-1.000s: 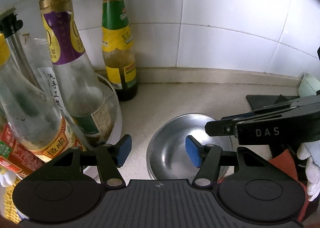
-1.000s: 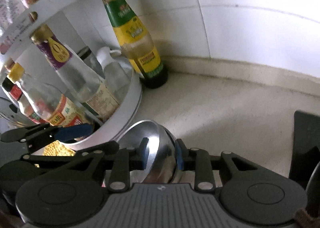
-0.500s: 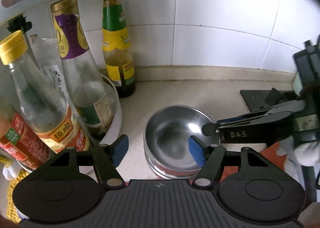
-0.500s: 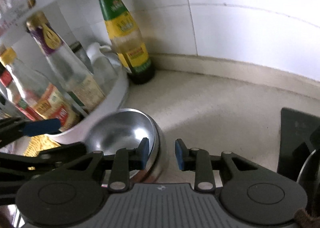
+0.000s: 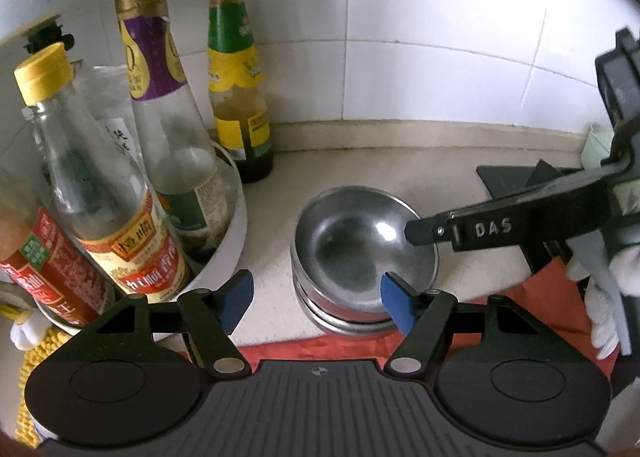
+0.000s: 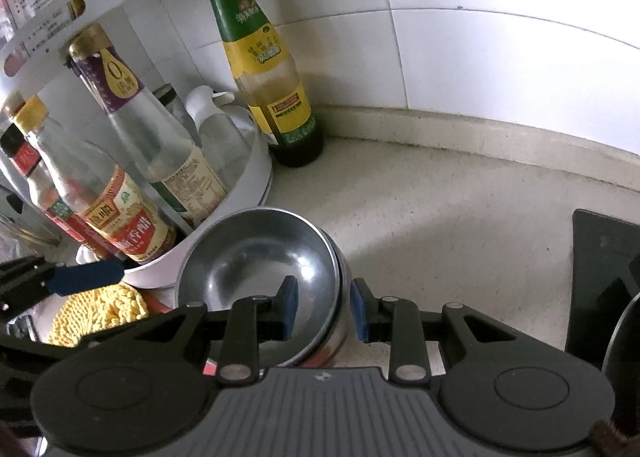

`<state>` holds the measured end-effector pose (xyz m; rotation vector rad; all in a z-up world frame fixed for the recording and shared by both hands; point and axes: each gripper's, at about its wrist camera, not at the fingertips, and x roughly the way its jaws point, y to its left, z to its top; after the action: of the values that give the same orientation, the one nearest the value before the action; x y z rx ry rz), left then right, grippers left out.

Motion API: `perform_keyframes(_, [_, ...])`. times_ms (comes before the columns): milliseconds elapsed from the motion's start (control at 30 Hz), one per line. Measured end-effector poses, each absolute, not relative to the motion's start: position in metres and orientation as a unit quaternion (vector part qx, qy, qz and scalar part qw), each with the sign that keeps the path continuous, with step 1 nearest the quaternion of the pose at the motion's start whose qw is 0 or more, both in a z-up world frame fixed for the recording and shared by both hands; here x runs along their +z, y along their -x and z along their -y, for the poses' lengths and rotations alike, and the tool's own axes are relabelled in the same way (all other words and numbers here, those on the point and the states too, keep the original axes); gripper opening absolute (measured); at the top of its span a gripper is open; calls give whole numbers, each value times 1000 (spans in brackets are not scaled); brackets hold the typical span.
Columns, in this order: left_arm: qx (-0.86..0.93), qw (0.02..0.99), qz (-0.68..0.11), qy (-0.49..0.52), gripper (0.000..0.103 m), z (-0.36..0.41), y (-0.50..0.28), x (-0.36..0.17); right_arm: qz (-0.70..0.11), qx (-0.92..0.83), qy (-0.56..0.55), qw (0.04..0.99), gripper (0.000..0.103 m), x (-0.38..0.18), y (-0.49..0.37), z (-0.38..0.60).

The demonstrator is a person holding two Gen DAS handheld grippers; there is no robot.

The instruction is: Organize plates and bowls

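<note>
A stack of steel bowls [image 5: 362, 257] stands on the beige counter, also in the right wrist view [image 6: 260, 265]. My left gripper [image 5: 316, 299] is open and empty, its blue pads either side of the stack's near left part. My right gripper [image 6: 323, 307] is open, its pads straddling the stack's right rim without pinching it. One of its fingers [image 5: 500, 225] shows over the bowl's right rim in the left wrist view.
A white two-tier rack [image 6: 244, 193] with several sauce bottles stands left of the bowls. A green-and-yellow labelled bottle [image 5: 238, 97] stands against the tiled wall. A yellow cloth [image 6: 100, 311], a red cloth [image 5: 540, 297] and a black stove edge [image 6: 600, 277] are nearby.
The right gripper set the top steel bowl down level onto the stack and opened its jaws. The left gripper drew back a little and stayed open.
</note>
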<state>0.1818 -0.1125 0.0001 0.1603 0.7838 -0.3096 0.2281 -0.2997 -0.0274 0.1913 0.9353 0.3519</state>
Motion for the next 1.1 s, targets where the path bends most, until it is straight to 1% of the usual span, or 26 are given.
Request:
perform_keyframes(133, [-156,905,-385,-93,82,110,-174,-7,-449,173,-90,872,26,-23,-220,301])
perform_keyframes(233, [-160,900,-392,-105,82,108,-171,-14,-449,174,-90,872,27,-21,-214,304])
perform_keyframes(300, [-165,897,-396,-106,83,107,-171,-19,-451,173,-94,870,32,-21,-213,306])
perform_keyframes(533, [-185,886,-406,-127,85,103,-167,-35,-466,170,-100,863,36,-28,-215,305])
perform_keyframes(600, [-196,879,-413,-133,85,102,-169,-42,-470,172,-99,860,41,-29,-216,302])
perform_keyframes(800, [-227,863,-431,-135,86,102,-182,-63,-479,166,-103,856,48,-32,-224,298])
perform_keyframes(1100, [-257,852,-435,-135,86,105,-213,-83,-501,146,-131,843,50,-48,-243,301])
